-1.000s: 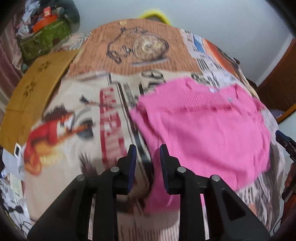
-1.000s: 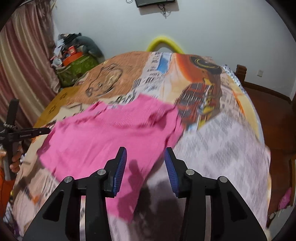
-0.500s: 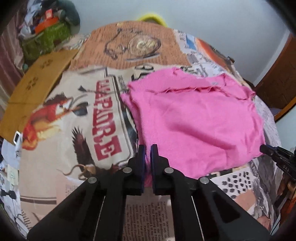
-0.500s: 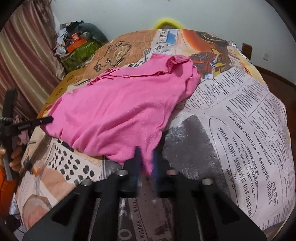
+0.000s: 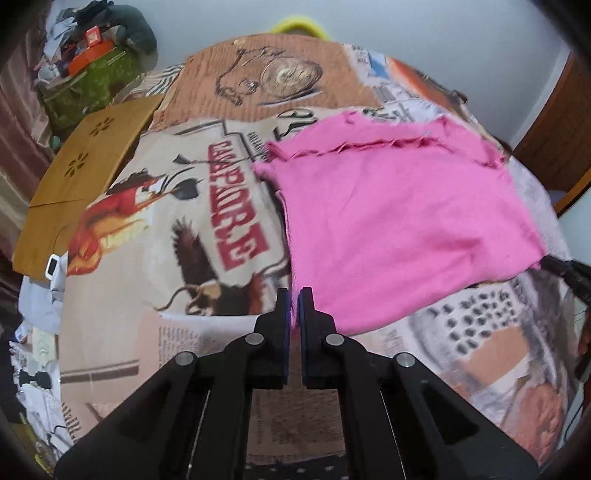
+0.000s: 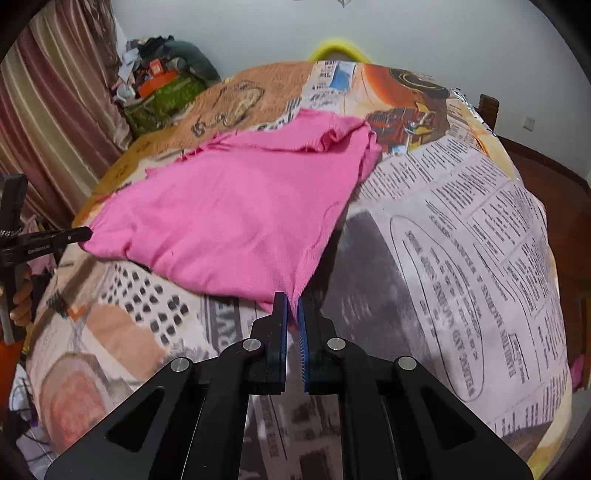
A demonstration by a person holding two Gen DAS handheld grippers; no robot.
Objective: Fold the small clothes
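We hold pink knit garment [image 5: 399, 221] on newspaper-print bedspread [image 6: 461, 258]: left gripper [image 5: 294, 306], right gripper [image 6: 291, 310] fingers clamped on near corners; green bag [image 6: 162, 99], wooden board [image 5: 81, 177] beyond bed's far-left edge.

- Printed bedspread [image 5: 155, 258]: open flat surface left of the pink garment [image 5: 399, 221]; unobstructed passage for a gripper.
- Printed bedspread, right portion [image 6: 461, 258]: open newsprint-pattern area right of the garment [image 6: 236, 218]; unobstructed.
- Wooden board [image 5: 85, 173]: lies at the bed's left edge, bounding that side.
- Green bag with piled clutter [image 5: 88, 81]: stands beyond the board, at the far left corner.
- Striped curtain [image 6: 51, 122]: hangs along the left side, behind the clutter.
- Wall [image 6: 406, 33]: closes off the far end.
- Wooden frame edge [image 6: 487, 107]: bounds the far right corner.
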